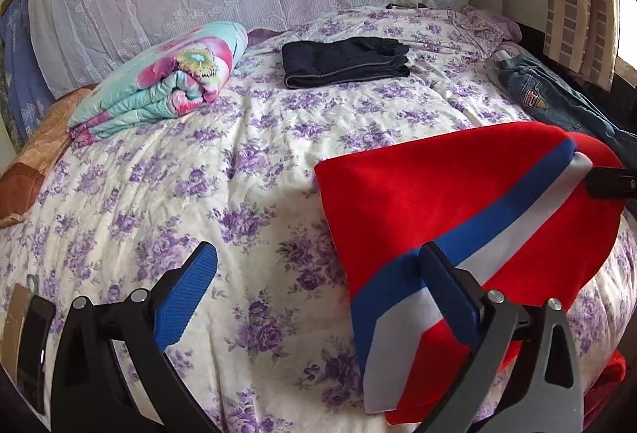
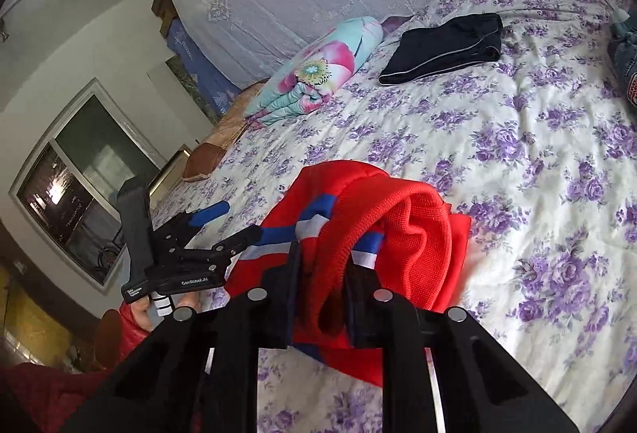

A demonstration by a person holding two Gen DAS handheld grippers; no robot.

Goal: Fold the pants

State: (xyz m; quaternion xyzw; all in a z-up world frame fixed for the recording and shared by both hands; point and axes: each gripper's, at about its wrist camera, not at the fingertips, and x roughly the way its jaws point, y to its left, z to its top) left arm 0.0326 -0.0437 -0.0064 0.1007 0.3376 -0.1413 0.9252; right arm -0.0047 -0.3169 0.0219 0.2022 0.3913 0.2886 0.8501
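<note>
Your right gripper (image 2: 320, 273) has its fingers clamped on a bunched end of the red pants (image 1: 418, 194), holding that end up off the bed (image 1: 159, 174). Your left gripper (image 1: 318, 277) has its fingers spread wide, holding nothing; one finger (image 1: 450, 293) lies over the blue-and-white side stripe (image 1: 477, 230), whether touching I can't tell. The other finger is out over bare bedspread.

Pants are already doubled over, lying at the near right part of the bed. Long axis follows the stripe, running from your left gripper away and rightward to the right gripper's grip. So the left is nearest the free end and the right owns the far end.

Judgement: the next fold turns on that axis. Close the left on the near end, then carry one end along the stripe line, not across it.

Folded dark pants (image 1: 346, 62) and jeans (image 1: 557, 102) lie well apart, farther up the bed.
</note>
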